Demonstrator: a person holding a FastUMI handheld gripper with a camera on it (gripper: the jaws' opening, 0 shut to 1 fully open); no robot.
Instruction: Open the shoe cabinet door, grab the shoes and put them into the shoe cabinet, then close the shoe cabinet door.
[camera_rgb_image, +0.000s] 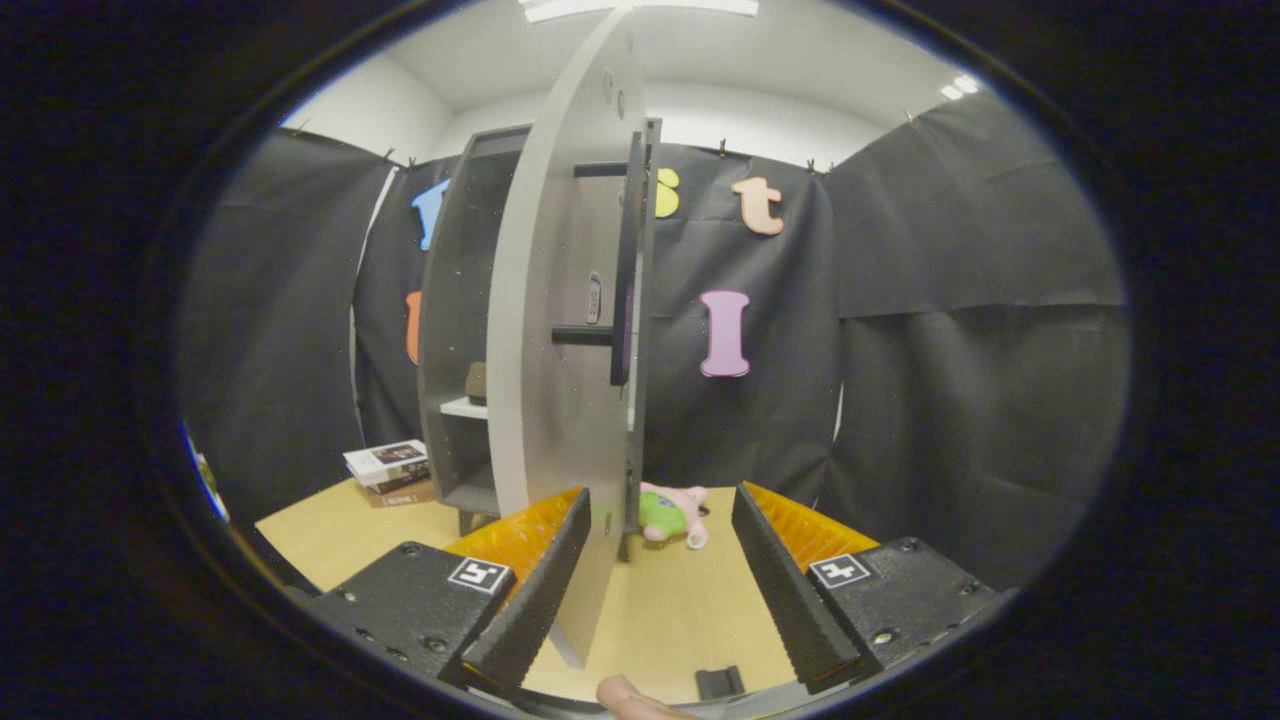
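Step in hand, by my judgement: the closing of the door. The shoe cabinet (470, 330) stands on the desk (690, 600) toward its far edge, and its door (555, 350) stands swung out edge-on toward me, its black handle (622, 260) on the face turned to my right. A dark shape on the inner shelf (462, 407) may be a shoe (476, 383); I cannot tell for certain.

My claw (655, 580) is spread wide and holds nothing. The door's lower edge runs down between the fingers, close against the left finger (530, 590); whether they touch I cannot tell.

Next move, as I judge it: push the panel round toward the cabinet front until it seats.

Surface and room: pale wood desk; stacked books (392, 468) left of the cabinet; a pink and green soft toy (670, 513) just beyond the fingers; white ceiling with lights.
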